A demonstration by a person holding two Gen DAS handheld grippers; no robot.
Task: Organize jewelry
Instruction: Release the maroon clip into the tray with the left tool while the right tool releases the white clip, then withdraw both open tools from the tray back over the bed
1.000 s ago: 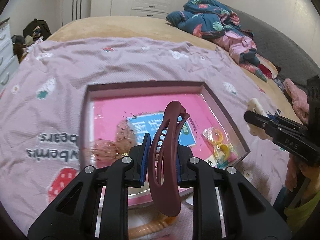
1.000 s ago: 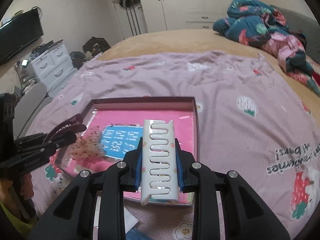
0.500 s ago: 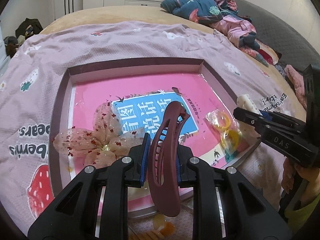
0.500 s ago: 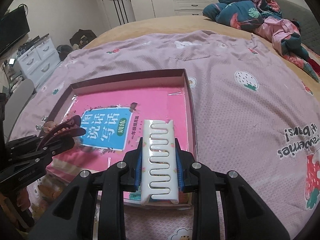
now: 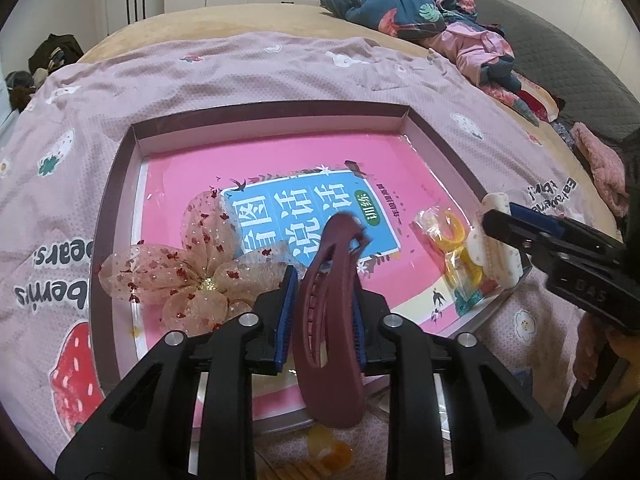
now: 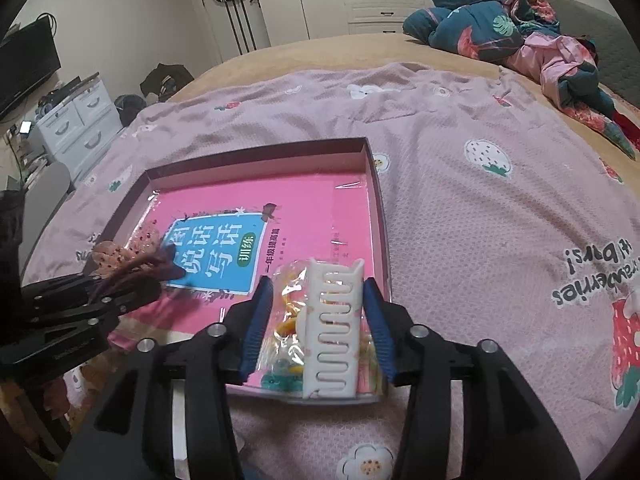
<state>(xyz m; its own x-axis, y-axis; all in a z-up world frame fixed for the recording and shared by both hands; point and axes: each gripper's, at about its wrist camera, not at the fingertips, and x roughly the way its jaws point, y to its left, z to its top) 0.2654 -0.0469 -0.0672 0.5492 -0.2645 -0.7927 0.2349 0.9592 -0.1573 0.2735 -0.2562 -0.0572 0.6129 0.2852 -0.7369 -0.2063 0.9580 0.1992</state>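
Note:
My left gripper [image 5: 322, 316] is shut on a maroon hair claw [image 5: 330, 320], held over the near edge of the shallow pink box [image 5: 272, 118]. My right gripper [image 6: 318, 320] has opened; the white wavy hair clip [image 6: 334, 328] stands between its jaws with gaps on both sides, resting on a clear bag of yellow rings [image 6: 286, 320] at the box's near right corner. A sheer pink flower bow [image 5: 196, 270] lies in the box at the left. The right gripper and white clip [image 5: 496, 248] also show in the left wrist view.
The box [image 6: 260, 158] lies on a pink strawberry-print blanket [image 6: 500, 208] on a bed. A heap of blue and pink bedding [image 6: 512, 36] lies at the far right. White drawers [image 6: 76, 120] stand off to the left. An orange object [image 5: 332, 452] lies just below the box.
Both grippers moved forward and down toward the box. The right gripper opened and let go of the white clip onto the bag of rings. The left still holds the maroon claw.

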